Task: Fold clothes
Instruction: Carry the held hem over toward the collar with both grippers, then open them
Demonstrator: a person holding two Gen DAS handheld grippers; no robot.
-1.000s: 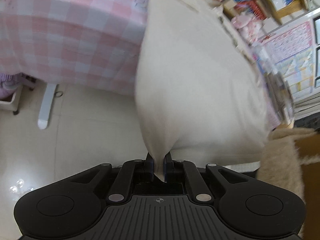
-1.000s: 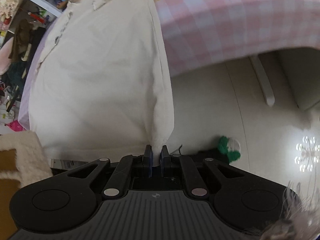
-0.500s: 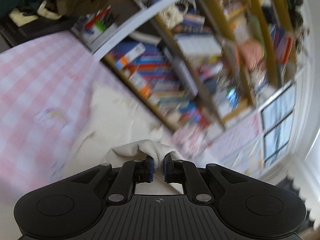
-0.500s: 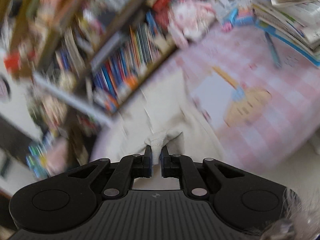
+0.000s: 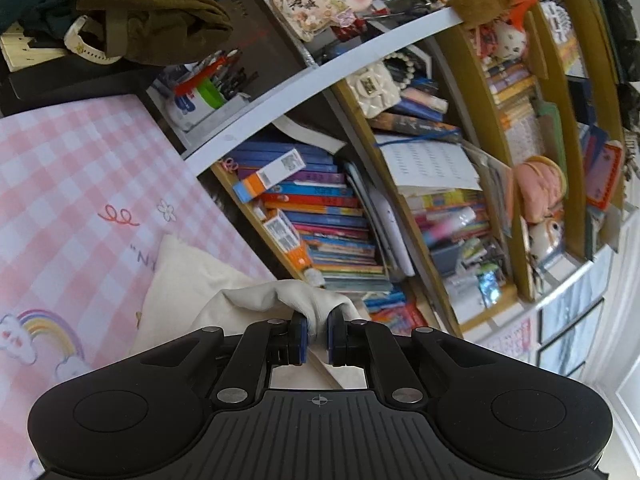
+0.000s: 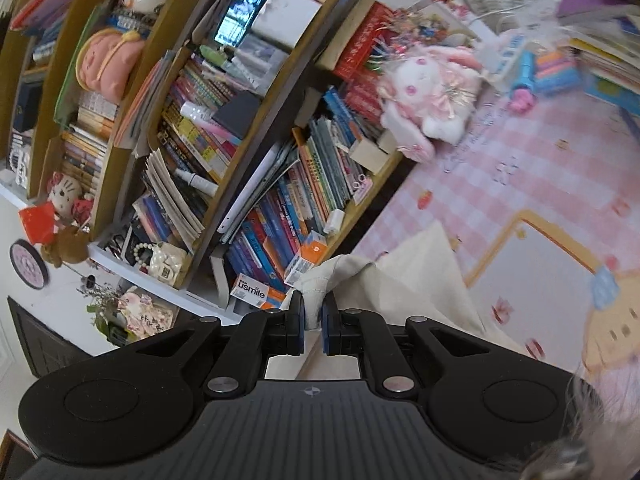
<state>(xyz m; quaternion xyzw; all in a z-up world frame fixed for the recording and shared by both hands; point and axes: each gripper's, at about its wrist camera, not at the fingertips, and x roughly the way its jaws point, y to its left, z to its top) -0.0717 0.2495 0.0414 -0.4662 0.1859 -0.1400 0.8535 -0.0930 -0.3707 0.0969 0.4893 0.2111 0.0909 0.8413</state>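
The left hand-held gripper (image 5: 315,334) pinches a bunched corner of the cream garment (image 5: 188,284); the right hand-held gripper (image 6: 313,317) pinches a stitched corner of the same cloth. The garment trails down onto the pink checked desk (image 5: 72,184). Each grip holds only a small bite, so a sharp tug could likely pull a corner free. Both grippers point slightly upward toward the crowded bookshelf (image 5: 404,184).

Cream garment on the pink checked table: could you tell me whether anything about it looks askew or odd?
The garment lies rumpled, not flat. Each hand-held gripper, left and right, pinches a bunched fold of it above the checked cloth. Nothing looks torn or spilled.
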